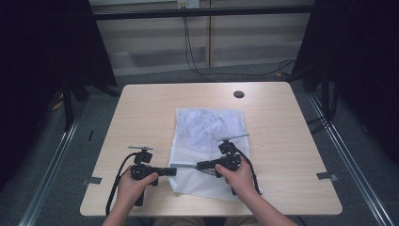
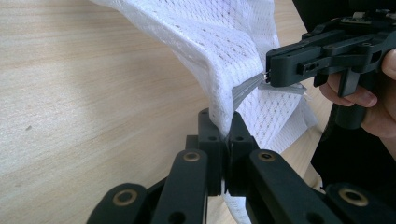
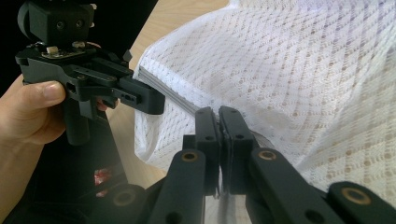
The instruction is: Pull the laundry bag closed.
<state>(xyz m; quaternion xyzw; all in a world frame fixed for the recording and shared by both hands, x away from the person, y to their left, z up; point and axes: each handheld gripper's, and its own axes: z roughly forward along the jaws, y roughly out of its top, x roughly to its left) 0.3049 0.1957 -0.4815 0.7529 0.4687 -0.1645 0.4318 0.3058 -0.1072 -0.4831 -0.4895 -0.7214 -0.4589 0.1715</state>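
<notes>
On table [image 1: 282, 141], white mesh bag [image 1: 207, 132], both grippers' jaws clamping it

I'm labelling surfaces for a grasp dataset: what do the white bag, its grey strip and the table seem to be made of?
Mesh laundry bag: thin white woven netting, matte; open diamond holes let the table show through. Grey strip: looks like a zipper tape sewn on its edge, though teeth are not clear. Table: pale wood-grain top, smooth and faintly glossy, probably laminate.
</notes>
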